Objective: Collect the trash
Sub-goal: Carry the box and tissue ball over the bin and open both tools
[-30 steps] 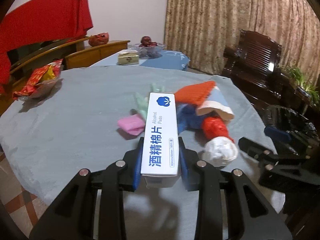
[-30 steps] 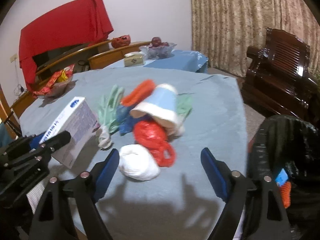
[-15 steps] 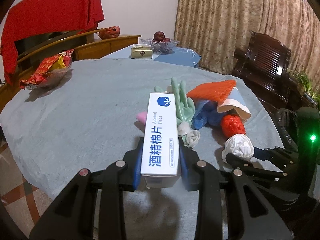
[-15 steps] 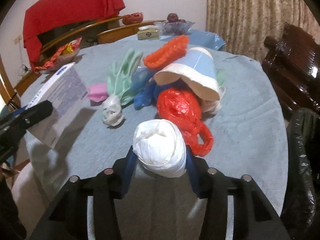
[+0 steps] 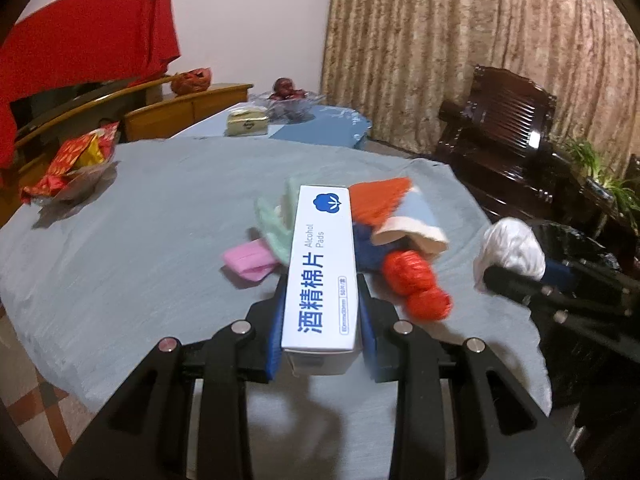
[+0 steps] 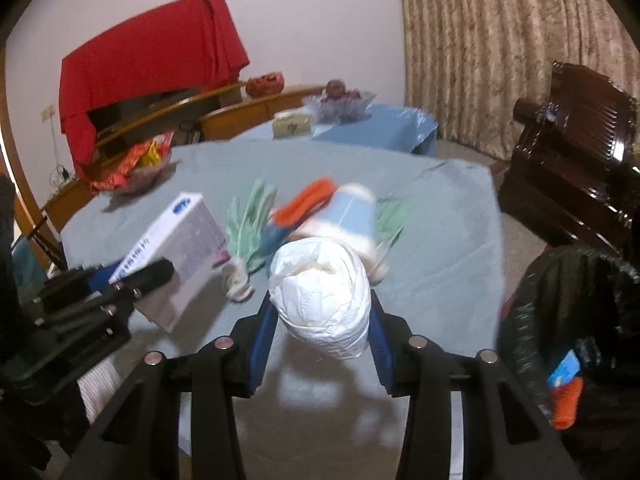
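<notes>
The alcohol pad box (image 5: 322,264) is a long white carton with blue Chinese lettering, the words "Alcohol Pads" and a blue cloud mark at its far end. The left gripper (image 5: 322,318) is clamped on its near end, blue pads pressed against both long sides, and the box juts forward above the grey-clothed surface (image 5: 152,232).

The white plastic bag (image 6: 320,300) is crumpled into a knotted ball. The right gripper (image 6: 320,320) is closed on it, pads against its left and right flanks, and the ball hangs clear of the surface, casting a shadow below. In the left wrist view the same ball appears at the right, near the rim of the black-lined trash bin (image 6: 576,320). A blue item and an orange item lie inside the bin.

The remaining trash sits in a cluster at the middle of the surface:
- a red plastic bag (image 5: 414,280), balled, nearest the left gripper;
- a blue-and-white paper cup (image 6: 352,216) on its side;
- an orange ribbed piece (image 5: 380,200) resting on the cup;
- pale green gloves (image 6: 248,220) to the left;
- a pink folded piece (image 5: 248,260) at the left edge of the cluster.

A red snack bag (image 5: 76,164) lies at the far left of the surface, well apart from the cluster.
</notes>
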`<state>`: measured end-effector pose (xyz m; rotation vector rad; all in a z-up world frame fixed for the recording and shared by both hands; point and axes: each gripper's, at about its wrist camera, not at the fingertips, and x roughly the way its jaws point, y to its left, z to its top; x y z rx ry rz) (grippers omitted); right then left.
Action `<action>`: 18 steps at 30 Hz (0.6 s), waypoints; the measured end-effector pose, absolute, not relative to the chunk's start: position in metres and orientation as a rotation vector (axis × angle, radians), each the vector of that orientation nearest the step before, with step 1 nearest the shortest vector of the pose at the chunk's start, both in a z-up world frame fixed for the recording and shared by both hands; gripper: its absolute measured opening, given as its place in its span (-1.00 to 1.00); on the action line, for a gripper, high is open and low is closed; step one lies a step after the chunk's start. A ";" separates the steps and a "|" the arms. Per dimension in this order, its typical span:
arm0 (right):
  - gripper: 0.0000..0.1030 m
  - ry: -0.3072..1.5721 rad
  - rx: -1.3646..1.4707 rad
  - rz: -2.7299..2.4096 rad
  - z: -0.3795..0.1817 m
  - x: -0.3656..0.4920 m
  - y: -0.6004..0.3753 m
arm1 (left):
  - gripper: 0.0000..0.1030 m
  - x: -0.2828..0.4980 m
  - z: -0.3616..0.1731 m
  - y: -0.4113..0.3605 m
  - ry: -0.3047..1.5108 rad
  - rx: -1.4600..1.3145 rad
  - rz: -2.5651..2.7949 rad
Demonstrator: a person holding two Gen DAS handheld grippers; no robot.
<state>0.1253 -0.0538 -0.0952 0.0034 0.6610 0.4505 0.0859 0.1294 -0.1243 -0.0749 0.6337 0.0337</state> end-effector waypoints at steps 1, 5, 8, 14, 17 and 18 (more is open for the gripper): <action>-0.16 0.648 0.011 0.439 -0.090 0.125 -0.061 | -0.41 0.087 -0.121 0.123 0.628 -0.070 0.021; -0.16 0.605 0.033 0.389 -0.072 0.121 -0.090 | -0.41 0.090 -0.112 0.100 0.609 -0.055 -0.025; -0.16 0.582 0.045 0.349 -0.062 0.118 -0.112 | -0.41 0.095 -0.104 0.081 0.592 -0.047 -0.069; -0.16 0.543 0.061 0.255 -0.045 0.114 -0.157 | -0.41 0.106 -0.089 0.037 0.567 -0.033 -0.165; -0.15 0.528 0.066 0.205 -0.039 0.111 -0.179 | -0.41 0.113 -0.084 0.015 0.560 -0.029 -0.215; -0.15 0.526 0.072 0.184 -0.038 0.110 -0.190 | -0.41 0.115 -0.082 0.004 0.556 -0.023 -0.238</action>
